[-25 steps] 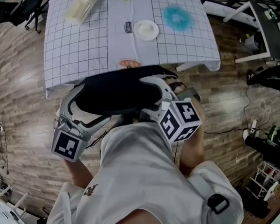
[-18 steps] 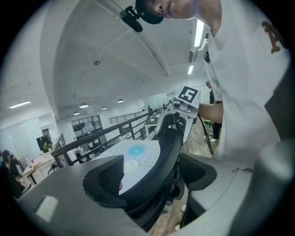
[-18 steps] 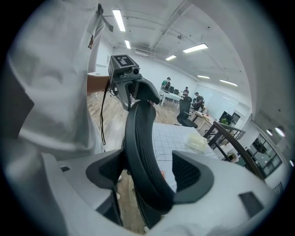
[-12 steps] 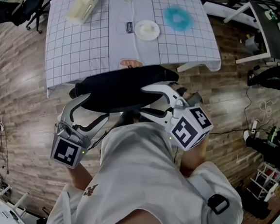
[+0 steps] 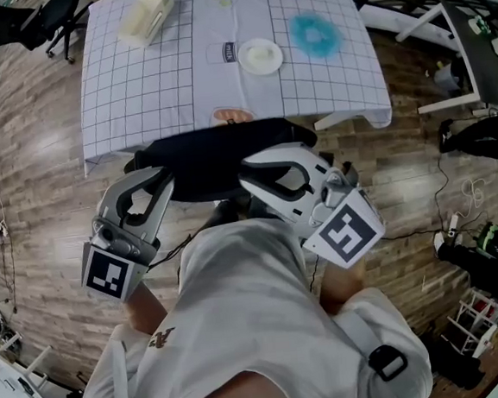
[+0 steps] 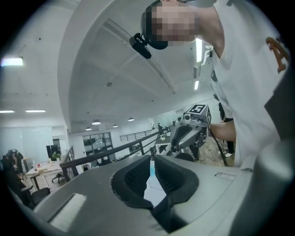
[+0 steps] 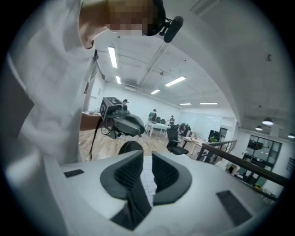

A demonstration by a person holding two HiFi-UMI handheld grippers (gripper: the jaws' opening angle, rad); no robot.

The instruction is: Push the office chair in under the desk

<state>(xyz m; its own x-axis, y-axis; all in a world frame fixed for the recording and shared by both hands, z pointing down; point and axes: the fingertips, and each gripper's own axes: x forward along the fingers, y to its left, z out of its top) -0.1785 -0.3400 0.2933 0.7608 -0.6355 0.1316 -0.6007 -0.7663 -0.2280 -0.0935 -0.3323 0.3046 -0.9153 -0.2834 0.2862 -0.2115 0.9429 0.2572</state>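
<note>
The black office chair (image 5: pixel 219 149) stands in front of me, its backrest just short of the desk (image 5: pixel 135 82) with the grid cloth. My left gripper (image 5: pixel 162 180) sits at the backrest's lower left edge and my right gripper (image 5: pixel 249 175) at its lower right edge. Whether either touches the chair, I cannot tell. Both are tipped upward and point toward each other. The left gripper (image 6: pixel 152 171) is closing, with only a slit left and nothing in it. The right gripper (image 7: pixel 146 171) is closing too, with a narrow empty gap. Each gripper view shows the other gripper: the right gripper (image 6: pixel 191 129) and the left gripper (image 7: pixel 120 122).
On the desk lie a white dish (image 5: pixel 260 57), a blue fluffy thing (image 5: pixel 315 34) and a cream box (image 5: pixel 144 14). Another black chair (image 5: pixel 42 17) stands at the far left. Dark gear (image 5: pixel 478 139), cables and a rack (image 5: pixel 477 314) crowd the wooden floor on the right.
Both grippers have tipped up, their marker cubes swinging down and outward. Their jaws have gone from wide to nearly closed. The chair backrest has stayed about where it was.
</note>
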